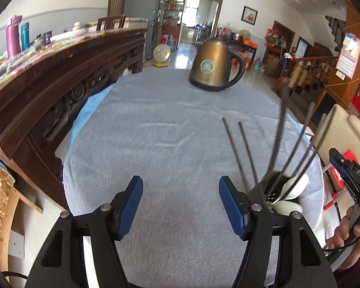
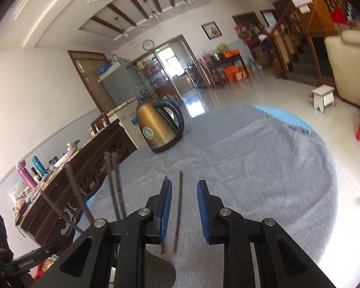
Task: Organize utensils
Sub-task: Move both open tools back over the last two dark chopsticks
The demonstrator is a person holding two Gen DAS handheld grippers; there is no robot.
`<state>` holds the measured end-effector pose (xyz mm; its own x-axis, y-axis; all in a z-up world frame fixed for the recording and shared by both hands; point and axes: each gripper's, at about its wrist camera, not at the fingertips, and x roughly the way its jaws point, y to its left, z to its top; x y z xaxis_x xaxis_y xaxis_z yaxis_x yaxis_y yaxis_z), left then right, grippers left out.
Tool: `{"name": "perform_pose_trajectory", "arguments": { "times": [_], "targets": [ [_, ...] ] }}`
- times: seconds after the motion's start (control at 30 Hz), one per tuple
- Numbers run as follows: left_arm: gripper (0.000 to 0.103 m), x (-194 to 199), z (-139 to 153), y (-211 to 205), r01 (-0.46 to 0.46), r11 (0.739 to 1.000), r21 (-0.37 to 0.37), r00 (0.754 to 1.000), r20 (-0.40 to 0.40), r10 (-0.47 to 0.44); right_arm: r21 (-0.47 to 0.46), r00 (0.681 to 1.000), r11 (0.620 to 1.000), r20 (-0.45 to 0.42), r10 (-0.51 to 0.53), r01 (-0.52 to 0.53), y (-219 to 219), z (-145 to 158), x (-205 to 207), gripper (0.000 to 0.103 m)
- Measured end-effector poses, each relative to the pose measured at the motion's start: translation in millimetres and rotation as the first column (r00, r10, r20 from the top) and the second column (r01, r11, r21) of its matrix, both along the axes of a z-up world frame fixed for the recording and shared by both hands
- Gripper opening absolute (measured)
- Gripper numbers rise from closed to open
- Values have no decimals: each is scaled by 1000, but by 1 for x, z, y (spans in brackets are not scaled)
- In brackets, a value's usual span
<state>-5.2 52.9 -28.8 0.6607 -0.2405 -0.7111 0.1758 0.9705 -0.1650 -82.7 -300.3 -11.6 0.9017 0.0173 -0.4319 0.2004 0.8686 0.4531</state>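
- The left claw (image 1: 181,204) has its blue-padded fingers (image 1: 131,206) spread wide, with nothing between them.
- It hangs above the tabletop (image 1: 156,132), pointing forward and angled slightly down.
- The right claw (image 2: 184,210) is parted more narrowly, its blue pads (image 2: 203,208) clear of contact, gripping nothing.
- It sits low over the tabletop and rolled a little to one side.
- In the left wrist view, the person's right hand (image 1: 345,237) wraps the right claw's handle at the right edge.

Open grey cloth (image 1: 156,132) ahead, kettle (image 1: 214,66) at far edge, chopsticks (image 2: 177,213) lying near upright utensil holder (image 1: 276,187)
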Motion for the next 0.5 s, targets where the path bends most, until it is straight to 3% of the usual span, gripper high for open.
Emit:
{"name": "perform_pose_trajectory", "arguments": {
  "times": [0.5],
  "targets": [
    [67,26,-44,4,-33,999,35,992,-117,37,40,991,999,-134,17,-12,-4,-46,26,24]
  ]
}}
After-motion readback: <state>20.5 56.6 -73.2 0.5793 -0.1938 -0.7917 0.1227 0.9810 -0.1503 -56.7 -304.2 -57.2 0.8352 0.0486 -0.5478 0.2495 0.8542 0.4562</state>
